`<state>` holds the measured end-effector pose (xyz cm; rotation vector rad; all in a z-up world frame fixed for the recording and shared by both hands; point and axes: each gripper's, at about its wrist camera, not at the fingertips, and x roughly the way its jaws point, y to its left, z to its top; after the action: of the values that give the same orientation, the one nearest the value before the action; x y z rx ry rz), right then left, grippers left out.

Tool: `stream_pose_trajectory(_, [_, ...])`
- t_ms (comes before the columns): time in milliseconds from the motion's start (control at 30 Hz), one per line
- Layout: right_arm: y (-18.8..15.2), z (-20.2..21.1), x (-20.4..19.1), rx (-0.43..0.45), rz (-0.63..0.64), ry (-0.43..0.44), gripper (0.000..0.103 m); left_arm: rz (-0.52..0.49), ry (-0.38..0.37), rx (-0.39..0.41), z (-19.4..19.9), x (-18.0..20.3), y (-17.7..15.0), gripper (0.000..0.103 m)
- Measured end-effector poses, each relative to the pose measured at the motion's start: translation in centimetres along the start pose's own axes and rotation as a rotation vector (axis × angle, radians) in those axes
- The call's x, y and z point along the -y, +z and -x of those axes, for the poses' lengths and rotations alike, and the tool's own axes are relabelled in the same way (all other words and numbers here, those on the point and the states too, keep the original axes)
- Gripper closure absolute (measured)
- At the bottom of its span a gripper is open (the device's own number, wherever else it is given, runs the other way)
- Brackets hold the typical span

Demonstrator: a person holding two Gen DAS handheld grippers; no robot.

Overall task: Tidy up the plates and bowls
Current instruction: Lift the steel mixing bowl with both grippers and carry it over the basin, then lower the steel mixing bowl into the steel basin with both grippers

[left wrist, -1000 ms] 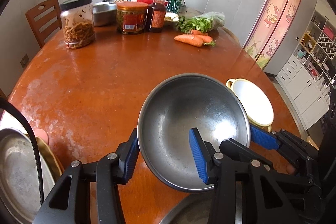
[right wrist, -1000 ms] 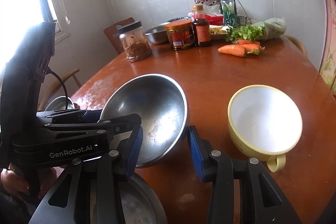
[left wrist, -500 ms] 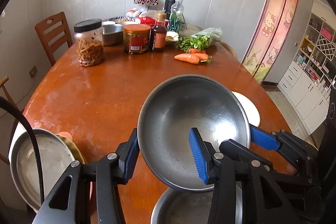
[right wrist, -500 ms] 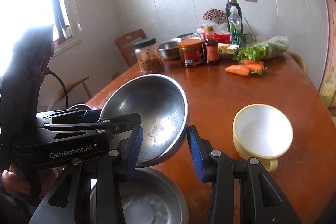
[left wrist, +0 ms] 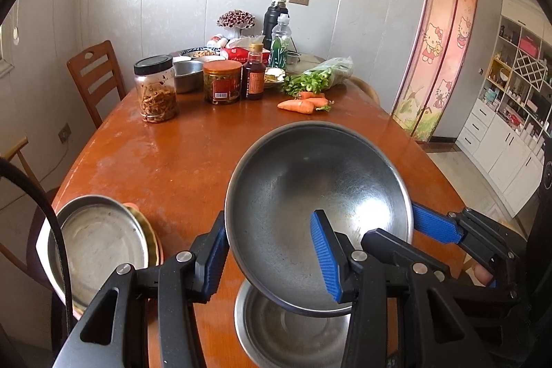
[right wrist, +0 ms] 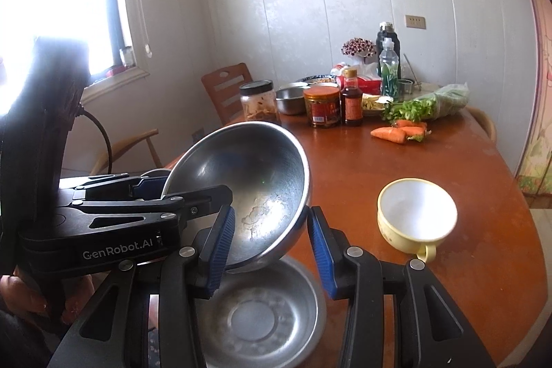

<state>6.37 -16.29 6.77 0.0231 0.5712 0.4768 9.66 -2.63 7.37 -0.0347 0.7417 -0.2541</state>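
Looking along the left hand-held gripper (left wrist: pixel 269 257), a round stainless-steel bowl (left wrist: pixel 317 195) sits tilted in the air above the brown wooden surface (left wrist: pixel 165 161), its near rim clamped between the blue pads: one pad (left wrist: pixel 326 259) lies inside the bowl, the other against its outer wall on the left. At the right, the right hand-held gripper (left wrist: pixel 427 226) grips the same bowl's right rim. Directly below, a second shallow steel bowl (left wrist: pixel 289 330) rests at the near edge. To the near left lies a flat round metal plate (left wrist: pixel 100 247) on top of a yellow-rimmed dish. Far across the surface stand a black-lidded glass jar (left wrist: pixel 156 88), a red-lidded jar (left wrist: pixel 222 81), a dark sauce bottle (left wrist: pixel 253 75), and orange carrots (left wrist: pixel 302 104) beside leafy greens.

From the right wrist view, the right hand-held gripper (right wrist: pixel 270 247) pinches the steel bowl's near rim, one pad inside and one outside, while the left hand-held gripper (right wrist: pixel 165 192) holds the bowl's left side. The bowl tips steeply towards the left. Beneath it sits the shallow steel bowl (right wrist: pixel 262 319). To the right, well apart, stands a yellow cup with a white interior (right wrist: pixel 415 216), handle turned towards the near side.
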Motion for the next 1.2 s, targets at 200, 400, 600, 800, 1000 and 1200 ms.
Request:
stream_pose_trajectory(200, [-1.1,2.0,-0.8,-0.012,0.003,0.005,0.057,0.004,0.004,-0.017,1.5,0.7,-1.5,0.057])
stream_pose_trajectory(400, [-2.1,2.7,-1.6,-0.036,0.029,0.016,0.057,0.013,0.013,-0.042,2.1,0.8,-2.9,0.055])
stream_pose_trajectory(600, [-3.0,3.2,-1.8,-0.053,0.019,0.035,0.056,0.010,0.031,-0.066,2.2,1.2,-4.1,0.055])
stream_pose_trajectory(800, [-3.5,3.4,-1.7,-0.073,0.012,0.041,0.056,0.007,0.032,-0.087,2.1,1.5,-4.8,0.055])
stream_pose_trajectory(1000, [-4.3,3.3,-1.7,-0.113,0.000,0.043,0.056,0.011,0.028,-0.133,1.3,1.6,-5.8,0.055])
stream_pose_trajectory(1200, [-4.9,3.0,-1.7,-0.136,-0.005,0.040,0.056,0.010,0.021,-0.156,0.6,1.6,-6.3,0.055])
